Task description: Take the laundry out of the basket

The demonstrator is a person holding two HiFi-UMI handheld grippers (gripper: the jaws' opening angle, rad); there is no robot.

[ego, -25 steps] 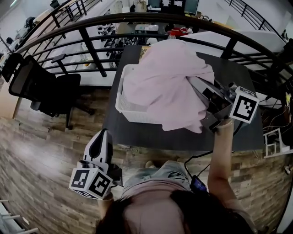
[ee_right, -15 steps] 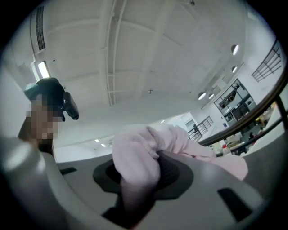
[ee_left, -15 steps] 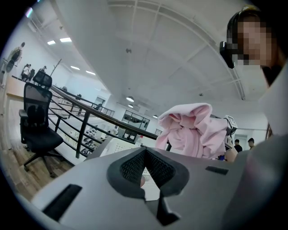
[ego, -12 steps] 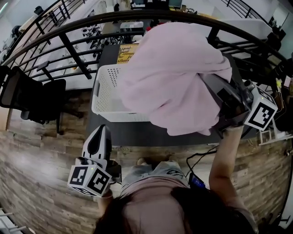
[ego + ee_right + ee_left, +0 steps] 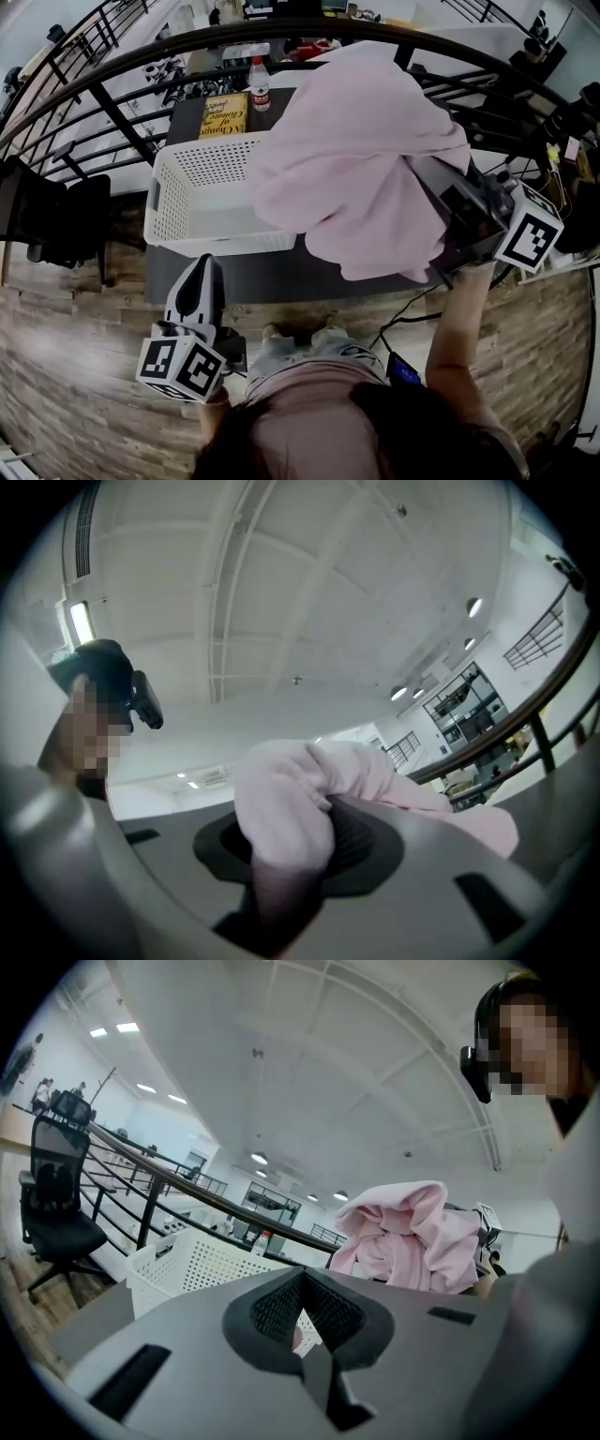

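A large pink garment (image 5: pixel 356 159) hangs in the air over the dark table's right half, draped over my right gripper (image 5: pixel 424 176), which is shut on a fold of it. That fold (image 5: pixel 281 817) bulges between the jaws in the right gripper view, where my right gripper (image 5: pixel 291 855) clamps it. The white perforated basket (image 5: pixel 206 244) stands on the table to the left; what shows of its inside holds nothing, and the cloth covers its right end. My left gripper (image 5: pixel 204 264) is low at the table's front edge, pointing up, shut and holding nothing. Its view shows the basket (image 5: pixel 187 1265) and garment (image 5: pixel 403 1241).
The dark table (image 5: pixel 309 274) backs onto a black railing (image 5: pixel 112 112). A bottle (image 5: pixel 261 82) and a yellow book (image 5: pixel 225 108) lie behind the basket. An office chair (image 5: pixel 56 202) stands on the wood floor at the left. A cable (image 5: pixel 403 323) hangs off the table's front.
My right gripper has lifted the pink garment up and rightward off the basket, so the basket's inside now shows. The left gripper has stayed low at the front.
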